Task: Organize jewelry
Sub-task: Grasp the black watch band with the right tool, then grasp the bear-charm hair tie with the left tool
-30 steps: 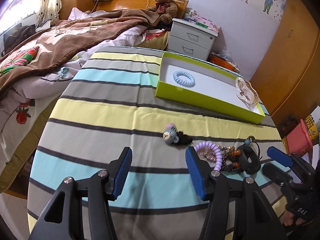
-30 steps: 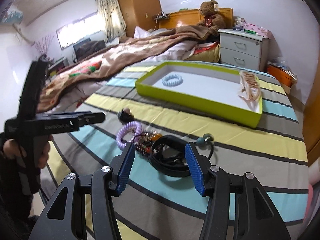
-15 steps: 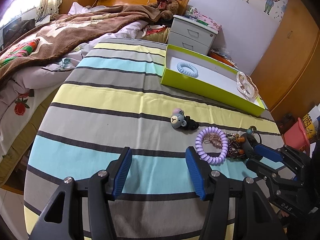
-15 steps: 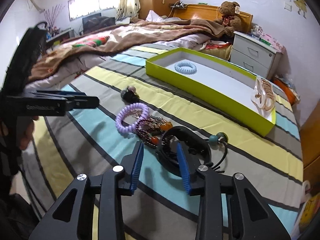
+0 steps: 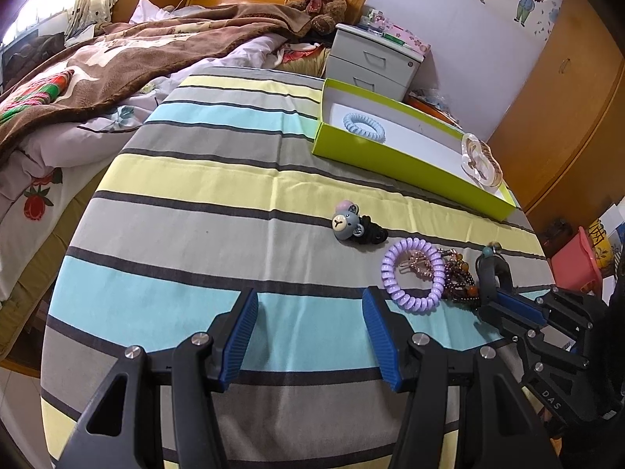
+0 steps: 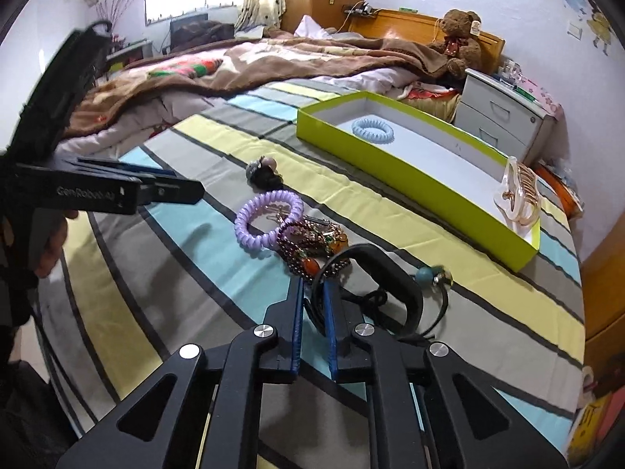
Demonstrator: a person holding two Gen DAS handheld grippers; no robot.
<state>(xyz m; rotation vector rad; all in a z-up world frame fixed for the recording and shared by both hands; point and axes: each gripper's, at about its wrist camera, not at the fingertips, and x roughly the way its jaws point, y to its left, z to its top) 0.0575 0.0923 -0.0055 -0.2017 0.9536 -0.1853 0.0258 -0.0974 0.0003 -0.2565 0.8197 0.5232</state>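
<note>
Right gripper (image 6: pixel 314 297) is closing its jaws on the black band (image 6: pixel 384 273) beside the beads (image 6: pixel 308 244). Left gripper (image 5: pixel 310 312) hangs with jaws apart, nothing between them, above the striped cloth (image 5: pixel 195 211).

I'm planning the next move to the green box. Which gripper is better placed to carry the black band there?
Right. The right gripper is closing with the black band between its pads, while the left gripper hovers open over bare cloth, away from the green box.

striped woven cloth bed cover (image 5: pixel 203 203): matt, creased | lime-green cardboard box (image 5: pixel 394 158): smooth, matt white inside | lilac plastic spiral hair tie (image 6: pixel 267 217) near box: glossy | blue claw pads (image 5: pixel 242 336): ribbed rubber
</note>
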